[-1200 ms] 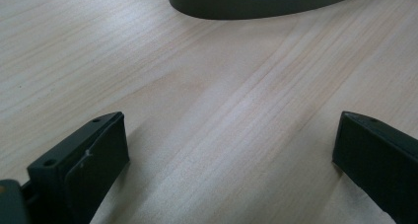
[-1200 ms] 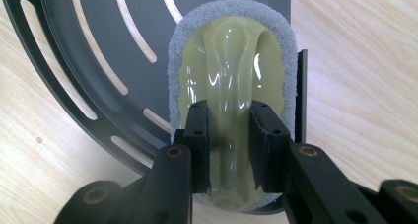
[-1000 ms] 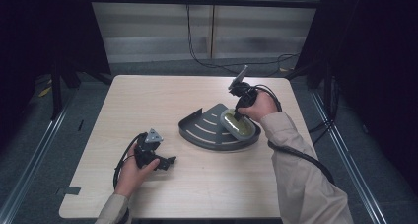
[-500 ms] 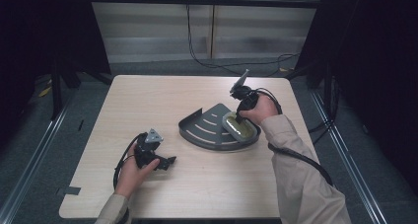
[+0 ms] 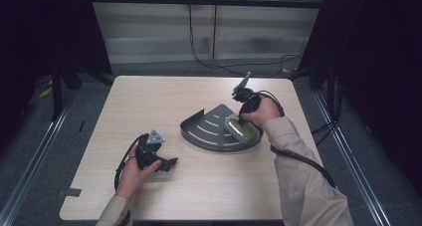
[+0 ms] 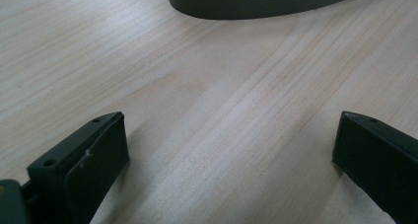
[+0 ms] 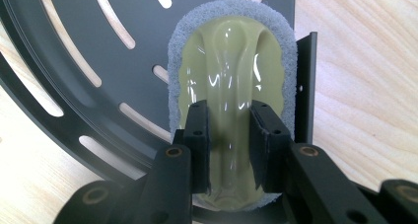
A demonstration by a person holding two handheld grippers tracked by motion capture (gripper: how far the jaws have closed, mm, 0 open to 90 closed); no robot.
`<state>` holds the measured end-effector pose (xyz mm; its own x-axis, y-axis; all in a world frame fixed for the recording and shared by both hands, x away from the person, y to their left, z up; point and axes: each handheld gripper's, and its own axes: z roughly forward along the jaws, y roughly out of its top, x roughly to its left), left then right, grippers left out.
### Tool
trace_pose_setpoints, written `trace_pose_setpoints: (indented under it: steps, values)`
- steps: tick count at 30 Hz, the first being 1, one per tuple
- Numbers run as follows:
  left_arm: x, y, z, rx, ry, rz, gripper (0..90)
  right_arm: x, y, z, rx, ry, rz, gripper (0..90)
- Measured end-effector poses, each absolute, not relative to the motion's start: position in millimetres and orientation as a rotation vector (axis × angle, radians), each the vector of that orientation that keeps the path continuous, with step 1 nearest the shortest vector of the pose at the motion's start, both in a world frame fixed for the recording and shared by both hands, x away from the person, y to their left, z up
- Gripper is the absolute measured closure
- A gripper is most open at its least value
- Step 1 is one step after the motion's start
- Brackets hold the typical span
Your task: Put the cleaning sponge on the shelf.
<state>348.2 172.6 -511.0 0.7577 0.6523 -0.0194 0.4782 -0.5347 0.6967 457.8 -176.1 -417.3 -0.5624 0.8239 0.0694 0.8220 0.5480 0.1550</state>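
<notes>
At the near edge of the table (image 5: 209, 196), in the high view, the person's left hand (image 5: 130, 173) lay on the pale wood with the left gripper (image 5: 169, 163) held low over the surface, its grey three-cornered plate on top and a black cable looped beside the wrist. In the left gripper view its two black jaws stood wide apart with only bare wood grain between them, nothing held, and the curved dark rim of the rack (image 6: 256, 2) crossed the top of that view, well apart from the jaws. Farther in, about mid-table and to the right, the dark slotted corner rack (image 5: 209, 131) lay flat, quarter-round in outline with low upright walls along its two straight edges. On its right part, against one upright wall, lay the scrubber (image 5: 242, 129), an oval pad with a grey abrasive border and a glossy yellow-green handle ridge on top. The right hand (image 5: 261, 114) reached in over it, sleeve trailing towards the near right edge. In the right gripper view the right gripper (image 7: 230, 150) pointed down on the scrubber (image 7: 231, 66), jaws closed on the near end of the raised handle ridge, pads pressed on either side. The pad rested on the rack floor (image 7: 98, 26), wood showing through the slots. Beyond the table, cables ran across the grey floor (image 5: 149, 66).
</notes>
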Motion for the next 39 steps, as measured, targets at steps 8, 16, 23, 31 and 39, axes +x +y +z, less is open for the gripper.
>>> trace_pose_setpoints:
  steps: [8,16,23,31,39]
  values:
    - [348.3,172.6,-511.0,2.242,0.841,0.316,0.0,457.8,-175.7,-419.3,1.458,2.755,0.26,71.7]
    - [348.3,172.6,-510.9,2.242,0.841,0.316,0.0,457.8,-176.5,-419.3,1.461,2.752,0.264,71.3]
    - [348.3,172.7,-511.0,2.242,0.841,0.316,0.0,457.3,-176.7,-419.3,1.456,2.748,0.265,70.7]
    - [348.2,172.6,-511.0,2.241,0.842,0.316,0.0,457.3,-177.5,-418.0,1.459,2.742,0.28,68.1]
    - [348.3,172.7,-511.0,2.242,0.841,0.316,0.0,455.3,-178.0,-416.5,1.469,2.726,0.291,57.1]
